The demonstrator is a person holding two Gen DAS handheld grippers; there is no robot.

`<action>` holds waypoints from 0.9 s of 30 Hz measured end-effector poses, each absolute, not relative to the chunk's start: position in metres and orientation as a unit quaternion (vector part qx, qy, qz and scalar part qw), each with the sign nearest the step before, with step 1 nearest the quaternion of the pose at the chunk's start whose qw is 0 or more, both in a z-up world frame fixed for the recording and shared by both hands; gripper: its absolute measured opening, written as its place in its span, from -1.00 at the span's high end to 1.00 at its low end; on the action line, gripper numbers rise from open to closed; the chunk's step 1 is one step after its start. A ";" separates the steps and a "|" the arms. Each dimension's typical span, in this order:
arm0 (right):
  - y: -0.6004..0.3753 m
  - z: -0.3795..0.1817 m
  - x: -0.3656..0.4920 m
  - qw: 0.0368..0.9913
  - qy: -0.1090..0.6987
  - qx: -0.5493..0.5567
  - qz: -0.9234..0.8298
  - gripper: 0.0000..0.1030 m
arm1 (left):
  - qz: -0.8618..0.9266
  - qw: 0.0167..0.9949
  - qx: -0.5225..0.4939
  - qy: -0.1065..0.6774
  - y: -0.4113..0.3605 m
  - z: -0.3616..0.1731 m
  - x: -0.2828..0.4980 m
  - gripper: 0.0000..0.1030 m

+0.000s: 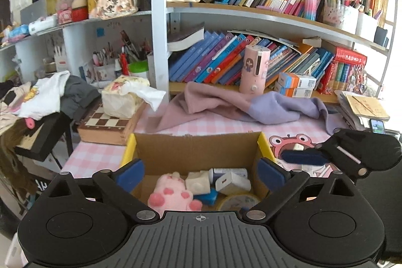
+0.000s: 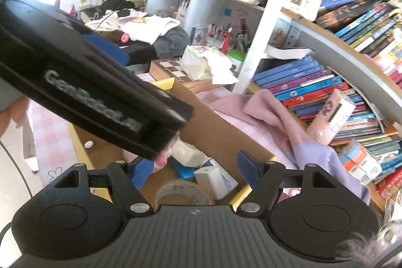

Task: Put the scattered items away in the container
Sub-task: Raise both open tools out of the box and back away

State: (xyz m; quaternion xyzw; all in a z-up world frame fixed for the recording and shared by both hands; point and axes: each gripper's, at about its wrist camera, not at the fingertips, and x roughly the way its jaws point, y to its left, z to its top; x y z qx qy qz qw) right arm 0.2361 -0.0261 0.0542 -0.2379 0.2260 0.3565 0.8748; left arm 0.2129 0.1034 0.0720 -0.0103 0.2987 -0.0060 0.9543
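- Left wrist view: the left gripper [image 1: 200, 175] hangs above the box [image 1: 196, 150], its blue pads [image 1: 132, 173] spread wide, each near a side wall of the box, with nothing between them and touching nothing.
- In the box, below the pads, lie a pink plush [image 1: 173, 195], a cream cube [image 1: 198, 182], a white charger [image 1: 232, 183], a blue block [image 1: 208, 196] and a tape roll [image 1: 238, 201], packed against one another.
- The box sits on a pink checked mat [image 1: 98, 157]; behind the box lies a pink and lilac cloth [image 1: 238, 104], and left of the box a chessboard case [image 1: 110, 124] with a tissue pack [image 1: 125, 99] on top.
- Right of the box, the right gripper [image 1: 306, 157] shows from the side, one blue pad edge-on; its gap cannot be judged here.
- Right wrist view: the right gripper [image 2: 197, 166] is over the box [image 2: 216, 124], jaws part open, empty and clear of everything.
- Under it in the box are the tape roll [image 2: 183, 192], the charger [image 2: 209, 178], the blue block [image 2: 184, 171] and the cube [image 2: 187, 152].
- The left gripper's black body [image 2: 83, 82] crosses above the box, hiding its far side; a fingertip [image 2: 160, 160] shows beneath that body.
- The cloth [image 2: 289, 132] lies right of the box.
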 end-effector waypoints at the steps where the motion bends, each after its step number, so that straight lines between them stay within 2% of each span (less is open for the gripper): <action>1: -0.029 0.055 0.232 0.877 0.225 -0.235 0.354 -0.42 | -0.004 0.954 -0.011 0.298 0.104 0.072 0.207 -0.91; 15: -0.065 0.061 0.170 0.911 0.209 -0.188 0.301 -0.44 | 0.011 0.957 -0.024 0.289 0.106 0.069 0.134 -0.91; 27: -0.087 0.042 0.120 0.925 0.221 -0.161 0.263 -0.55 | 0.013 0.948 -0.016 0.319 0.098 0.037 0.085 -0.92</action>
